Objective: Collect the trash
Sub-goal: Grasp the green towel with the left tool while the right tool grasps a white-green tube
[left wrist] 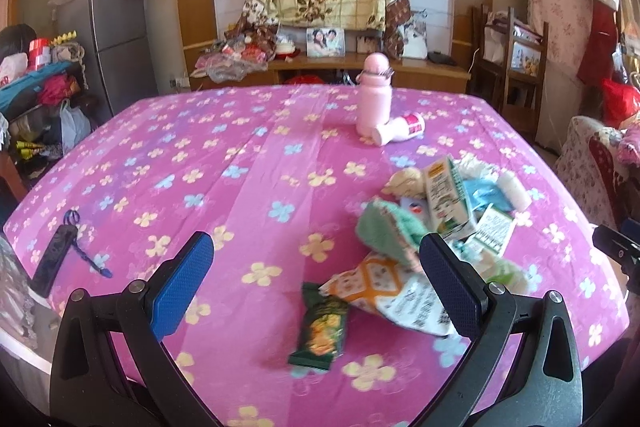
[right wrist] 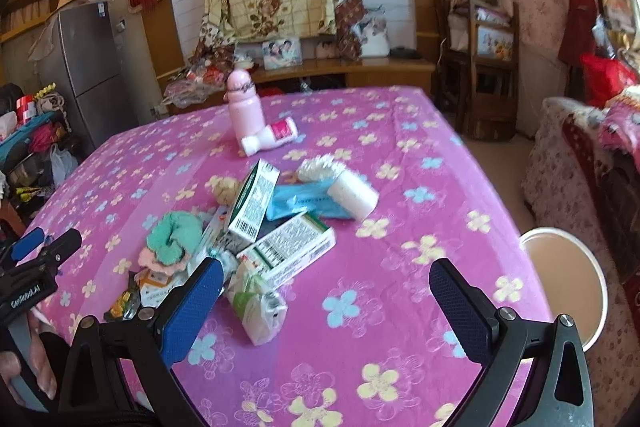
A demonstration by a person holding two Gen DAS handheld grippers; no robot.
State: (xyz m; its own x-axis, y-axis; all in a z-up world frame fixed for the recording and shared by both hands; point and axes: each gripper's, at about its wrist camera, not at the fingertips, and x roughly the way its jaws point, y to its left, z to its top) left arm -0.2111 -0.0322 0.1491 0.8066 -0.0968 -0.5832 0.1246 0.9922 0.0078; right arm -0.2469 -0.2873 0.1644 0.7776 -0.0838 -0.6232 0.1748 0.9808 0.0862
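A heap of trash lies on the pink flowered tablecloth: a dark green snack wrapper, an orange-and-white pouch, a green-and-white carton, a mint cloth scrap. My left gripper is open above the wrapper and pouch, holding nothing. In the right wrist view the heap shows a flat white box, an upright carton, a crushed white-green pack, a blue packet, a white roll. My right gripper is open and empty, just right of the crushed pack.
A pink bottle stands at the far side with a small white bottle lying beside it. A dark remote with a blue cord lies at the left edge. A round white bin stands below the table's right edge. Furniture surrounds the table.
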